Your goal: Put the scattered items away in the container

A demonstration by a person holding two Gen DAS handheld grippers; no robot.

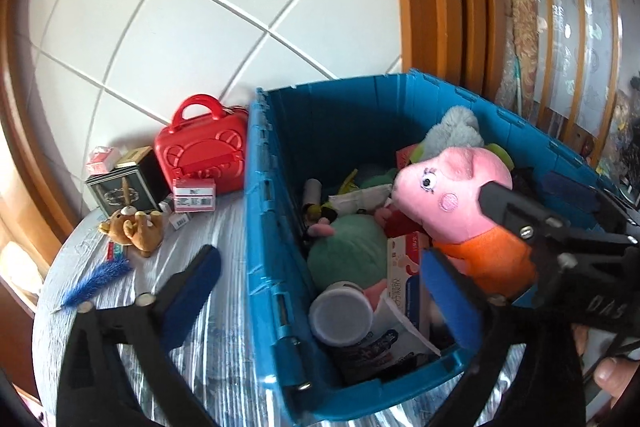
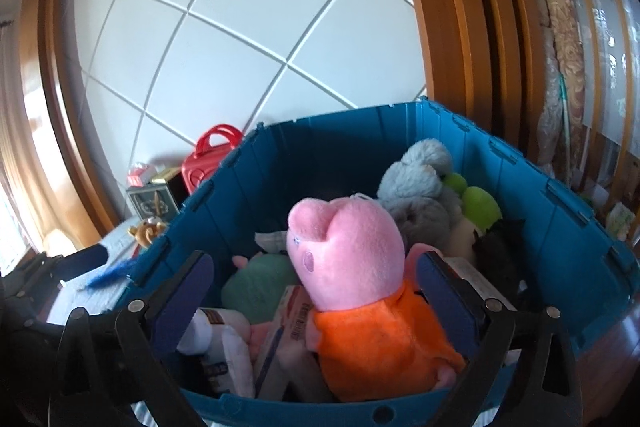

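Note:
A pink pig plush (image 2: 348, 259) in an orange dress sits upright in the blue bin (image 2: 520, 187), on top of other toys and packets. My right gripper (image 2: 316, 299) is open, with the pig between its blue pads and a gap on the left side. My left gripper (image 1: 324, 287) is open and empty, straddling the near left wall of the bin (image 1: 256, 211). On the table left of the bin lie a red toy case (image 1: 200, 155), a small brown bear (image 1: 132, 227), a dark tin (image 1: 128, 187) and a blue feather (image 1: 96, 279).
Small pink-and-white boxes (image 1: 194, 193) lie by the red case. The bin also holds a grey plush (image 2: 416, 187), a green plush (image 1: 348, 251) and a white jar (image 1: 340, 311). A white tiled wall stands behind and a wooden door frame (image 1: 432, 7) at right. A thumb (image 1: 612, 375) shows at lower right.

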